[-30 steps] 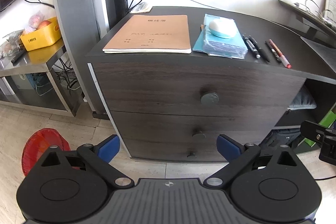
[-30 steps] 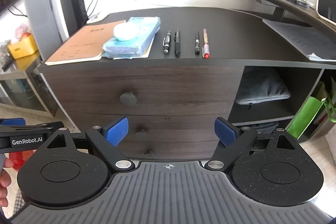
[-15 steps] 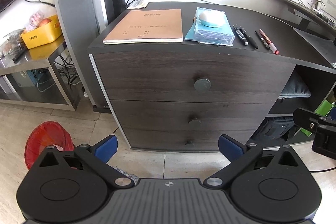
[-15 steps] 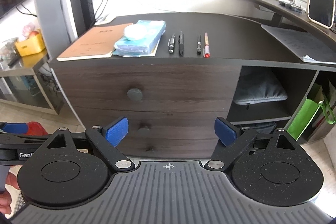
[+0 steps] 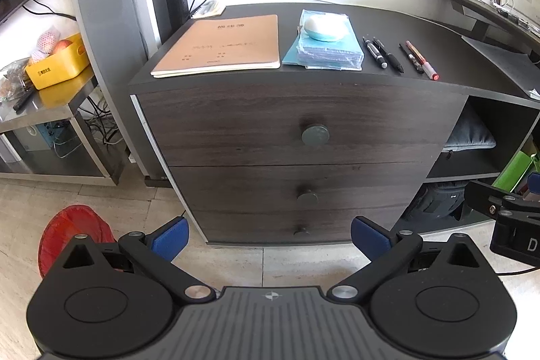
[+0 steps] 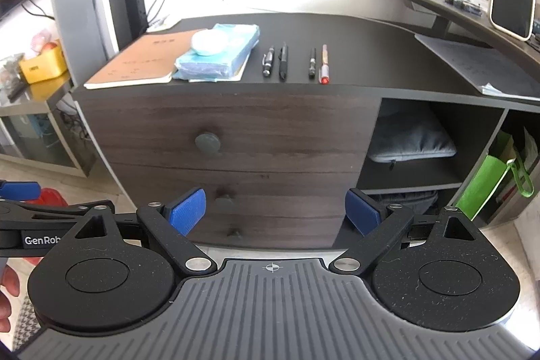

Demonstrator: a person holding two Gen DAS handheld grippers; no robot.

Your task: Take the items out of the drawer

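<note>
While both tools hang in front of the cabinet, neither touches it. Left gripper (image 5: 268, 237): matte black arms, flat blue pads (image 5: 170, 237) spread wide apart, nothing between them. Right gripper (image 6: 275, 211): same build, ribbed grey housing, pads (image 6: 187, 210) likewise wide apart and empty; it sits just right of the left one, whose arm crosses the lower left of its view, with fingers of a hand (image 6: 6, 296) at that edge.

Landmark: top drawer (image 5: 297, 120) of the dark wood-grain cabinet, closed, with a round flat grey knob (image 5: 315, 134). Two more drawers lie below it, each with a smaller round knob, also closed.

On the cabinet top above the top drawer:
- tan card-covered notebook (image 5: 224, 44), rectangular, toward the left;
- stack of blue packets (image 5: 325, 44) in clear glossy wrap, just right of the notebook;
- smooth oval white-and-pale-blue object (image 5: 322, 26) resting on that stack;
- four pens (image 6: 292, 61) in a parallel row, further right; the outermost has a red tip.

Right of the top drawer: open shelf holding a soft grey padded pouch (image 6: 410, 142); beyond it a green bag (image 6: 481, 186).

Left of the cabinet: a steel table with a yellow plastic bin (image 5: 57, 63); on the tile floor below, a red mesh round (image 5: 72, 237).
</note>
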